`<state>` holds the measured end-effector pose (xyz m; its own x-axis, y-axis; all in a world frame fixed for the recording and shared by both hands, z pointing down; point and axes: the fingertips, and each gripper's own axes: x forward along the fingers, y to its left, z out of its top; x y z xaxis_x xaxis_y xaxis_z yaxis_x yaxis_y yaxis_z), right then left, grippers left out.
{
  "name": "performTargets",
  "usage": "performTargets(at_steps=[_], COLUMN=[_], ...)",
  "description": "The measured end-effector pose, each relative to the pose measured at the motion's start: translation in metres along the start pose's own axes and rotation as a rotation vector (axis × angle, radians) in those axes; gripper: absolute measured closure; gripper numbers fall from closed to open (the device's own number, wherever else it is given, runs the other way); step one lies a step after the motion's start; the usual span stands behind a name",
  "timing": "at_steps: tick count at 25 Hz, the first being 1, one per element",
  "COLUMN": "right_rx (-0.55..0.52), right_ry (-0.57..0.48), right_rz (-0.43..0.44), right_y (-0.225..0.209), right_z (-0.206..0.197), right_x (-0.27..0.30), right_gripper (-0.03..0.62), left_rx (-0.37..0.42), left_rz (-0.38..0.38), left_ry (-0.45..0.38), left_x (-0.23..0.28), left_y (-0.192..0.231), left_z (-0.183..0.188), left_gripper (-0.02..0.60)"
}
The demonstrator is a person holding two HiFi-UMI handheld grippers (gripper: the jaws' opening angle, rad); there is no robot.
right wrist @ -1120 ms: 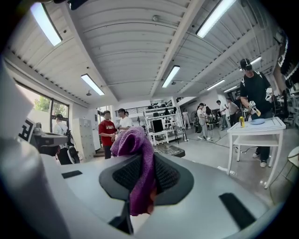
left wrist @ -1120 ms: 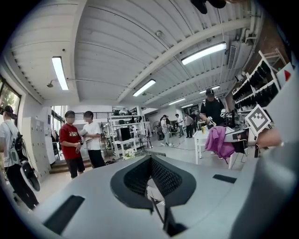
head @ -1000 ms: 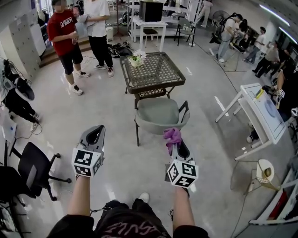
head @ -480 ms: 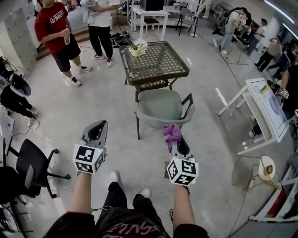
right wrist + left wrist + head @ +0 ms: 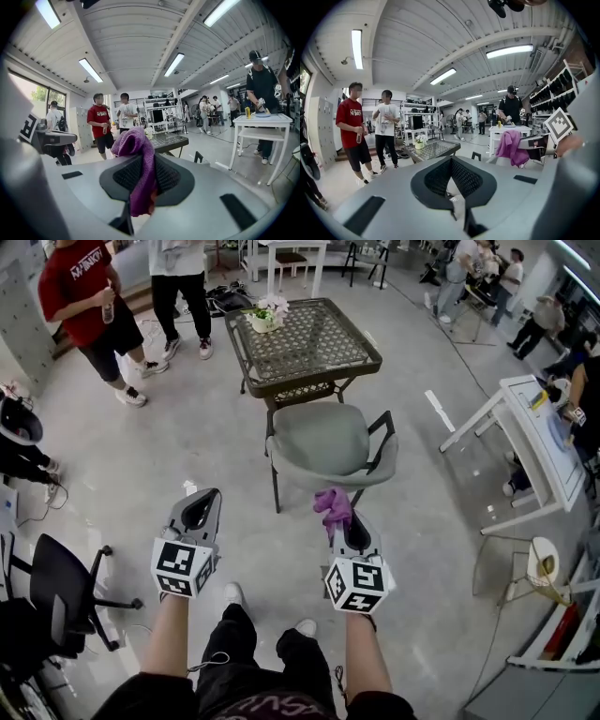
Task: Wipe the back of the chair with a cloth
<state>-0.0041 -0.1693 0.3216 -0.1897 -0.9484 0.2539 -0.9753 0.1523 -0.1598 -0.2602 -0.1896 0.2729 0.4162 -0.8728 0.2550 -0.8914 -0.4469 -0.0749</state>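
Note:
A grey-green chair (image 5: pixel 323 442) with a black frame stands ahead of me, facing the mesh table, its curved back (image 5: pixel 330 474) on my side. My right gripper (image 5: pixel 347 521) is shut on a purple cloth (image 5: pixel 333 504), which sticks up from the jaws just short of the chair back. In the right gripper view the cloth (image 5: pixel 136 164) hangs over the closed jaws. My left gripper (image 5: pixel 201 495) hovers over bare floor to the left of the chair, shut with nothing in it; the left gripper view shows the cloth (image 5: pixel 510 146) off to its right.
A metal mesh table (image 5: pixel 305 338) with a flower pot (image 5: pixel 264 315) stands just behind the chair. Two people (image 5: pixel 80 296) stand at the far left. A white desk (image 5: pixel 539 442) is at the right, a black office chair (image 5: pixel 56 587) at the near left.
I have stepped closer: the chair and table now sit nearer and lower in the head view. Both grippers keep their hold and spacing, and the cloth now almost reaches the chair back.

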Motion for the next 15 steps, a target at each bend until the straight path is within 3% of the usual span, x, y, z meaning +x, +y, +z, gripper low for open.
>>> performTargets(at_steps=[8,15], right_rx=[-0.008,-0.015], right_ry=[0.019,0.01], right_rz=[-0.01,-0.053], right_y=[0.002,0.01], right_z=[-0.034,-0.054], right_x=[0.048,0.071], right_gripper=[0.517,0.516], left_rx=[-0.006,-0.006], left_rz=[-0.048,-0.124], left_ry=[0.041,0.018], left_x=[0.051,0.075], left_y=[0.009,0.023], left_z=[-0.049,-0.067], left_gripper=[0.572,0.572])
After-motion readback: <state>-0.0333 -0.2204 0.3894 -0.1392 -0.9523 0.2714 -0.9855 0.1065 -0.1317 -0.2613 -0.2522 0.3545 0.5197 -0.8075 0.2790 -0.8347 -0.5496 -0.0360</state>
